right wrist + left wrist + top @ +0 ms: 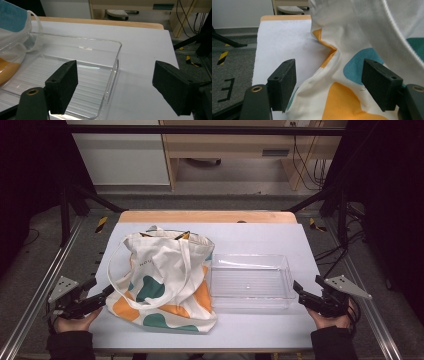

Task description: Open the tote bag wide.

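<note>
Resting at the near table edge, the left gripper (107, 291) and right gripper (296, 287) hold jaws wide, gripping nothing. Between them lie the tote bag (167, 280) and, beside it, the clear tray (250, 281), apparently empty; no handling appears begun.

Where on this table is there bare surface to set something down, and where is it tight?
Free: the far strip between the wooden edge and the tote bag and clear tray; the near strip in front of both; the tray's empty inside. Tight: bag and tray sit edge to edge, and the left gripper is at the bag's corner.
</note>
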`<state>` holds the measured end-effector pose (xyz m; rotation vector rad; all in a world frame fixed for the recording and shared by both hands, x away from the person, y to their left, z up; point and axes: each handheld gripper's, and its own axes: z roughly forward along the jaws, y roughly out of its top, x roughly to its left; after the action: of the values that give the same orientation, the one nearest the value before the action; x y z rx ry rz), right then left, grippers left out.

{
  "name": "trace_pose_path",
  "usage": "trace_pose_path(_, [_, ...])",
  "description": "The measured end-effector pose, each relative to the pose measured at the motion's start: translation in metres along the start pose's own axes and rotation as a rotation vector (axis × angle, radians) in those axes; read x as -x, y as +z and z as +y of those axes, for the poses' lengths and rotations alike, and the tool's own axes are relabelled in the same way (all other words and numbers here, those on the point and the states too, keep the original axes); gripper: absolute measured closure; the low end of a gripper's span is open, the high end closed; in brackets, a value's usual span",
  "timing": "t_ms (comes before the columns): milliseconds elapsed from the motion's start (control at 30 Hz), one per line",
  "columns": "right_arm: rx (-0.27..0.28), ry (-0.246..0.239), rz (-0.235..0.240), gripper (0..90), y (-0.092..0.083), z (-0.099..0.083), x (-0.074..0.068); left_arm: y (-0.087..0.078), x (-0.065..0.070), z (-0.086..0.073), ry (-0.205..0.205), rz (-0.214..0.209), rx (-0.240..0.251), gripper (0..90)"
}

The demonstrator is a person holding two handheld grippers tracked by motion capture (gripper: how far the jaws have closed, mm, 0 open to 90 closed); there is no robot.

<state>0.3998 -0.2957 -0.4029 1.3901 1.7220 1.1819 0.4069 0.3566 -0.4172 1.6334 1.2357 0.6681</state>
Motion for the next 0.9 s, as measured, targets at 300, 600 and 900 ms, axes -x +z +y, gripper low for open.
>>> trace_pose_path(300, [-0.006, -0.031, 0.052, 24.7, 0.002, 0.007, -0.02, -0.008, 0.0, 0.014, -0.026, 0.006, 0.029, 26.7])
trace_pose_path(600, [0.014, -0.05, 0.107, 26.3, 0.001, 0.017, -0.041, -0.014, 0.004, 0.025, -0.02, -0.01, 0.05, 26.4])
trace_pose_path(900, [0.027, -0.085, 0.187, 32.3, 0.005, 0.028, -0.068, -0.025, 0.007, 0.037, -0.006, -0.022, 0.084, 29.9])
